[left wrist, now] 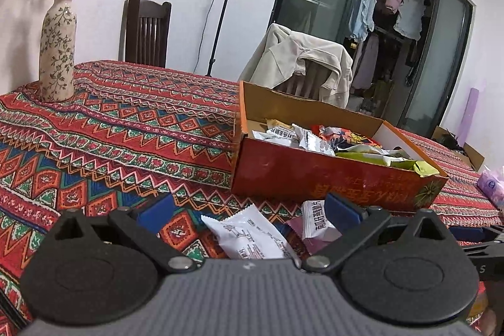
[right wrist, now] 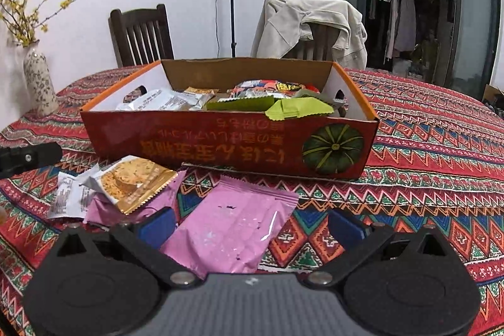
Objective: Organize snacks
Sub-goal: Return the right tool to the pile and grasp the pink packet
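Left gripper (left wrist: 249,214) hovering low, fingers spread apart around white packet (left wrist: 249,236) lying on tabletop (left wrist: 126,128). Right gripper (right wrist: 252,225) hanging with fingers parted over pink packet (right wrist: 233,225). Snack box (right wrist: 226,144) sitting behind both, holding wrapped snacks.

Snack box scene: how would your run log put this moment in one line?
task: organize snacks | left gripper: open over white packet | right gripper: open over pink packet | box: part-filled
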Motion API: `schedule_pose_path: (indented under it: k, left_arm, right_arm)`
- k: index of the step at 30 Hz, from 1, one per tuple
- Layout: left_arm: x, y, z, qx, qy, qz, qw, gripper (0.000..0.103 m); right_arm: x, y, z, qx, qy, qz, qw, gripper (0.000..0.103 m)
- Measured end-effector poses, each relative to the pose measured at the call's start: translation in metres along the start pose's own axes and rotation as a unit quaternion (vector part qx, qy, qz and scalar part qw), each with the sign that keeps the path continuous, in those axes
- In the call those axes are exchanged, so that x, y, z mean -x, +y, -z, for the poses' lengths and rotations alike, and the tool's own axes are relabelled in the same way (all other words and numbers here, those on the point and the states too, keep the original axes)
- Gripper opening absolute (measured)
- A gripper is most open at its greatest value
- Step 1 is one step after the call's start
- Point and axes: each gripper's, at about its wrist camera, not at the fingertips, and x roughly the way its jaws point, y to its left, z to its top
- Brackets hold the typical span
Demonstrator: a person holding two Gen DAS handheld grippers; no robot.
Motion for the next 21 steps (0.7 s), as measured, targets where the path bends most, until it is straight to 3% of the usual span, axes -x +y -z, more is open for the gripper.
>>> schedule_pose_path:
  k: [13, 21]
  left_arm:
    - [-0.001, 0.003, 0.0, 0.008, 0.003, 0.005, 0.9999, 0.103]
    - [-0.001, 0.002, 0.001, 0.007, 0.005, 0.005, 1.0, 0.103]
  right_arm:
    - [-0.024, 0.007, 0.001, 0.013, 0.035, 0.018, 0.999, 0.103]
    - [-0.024, -0.006, 0.006, 0.01, 0.027, 0.011, 1.0, 0.103]
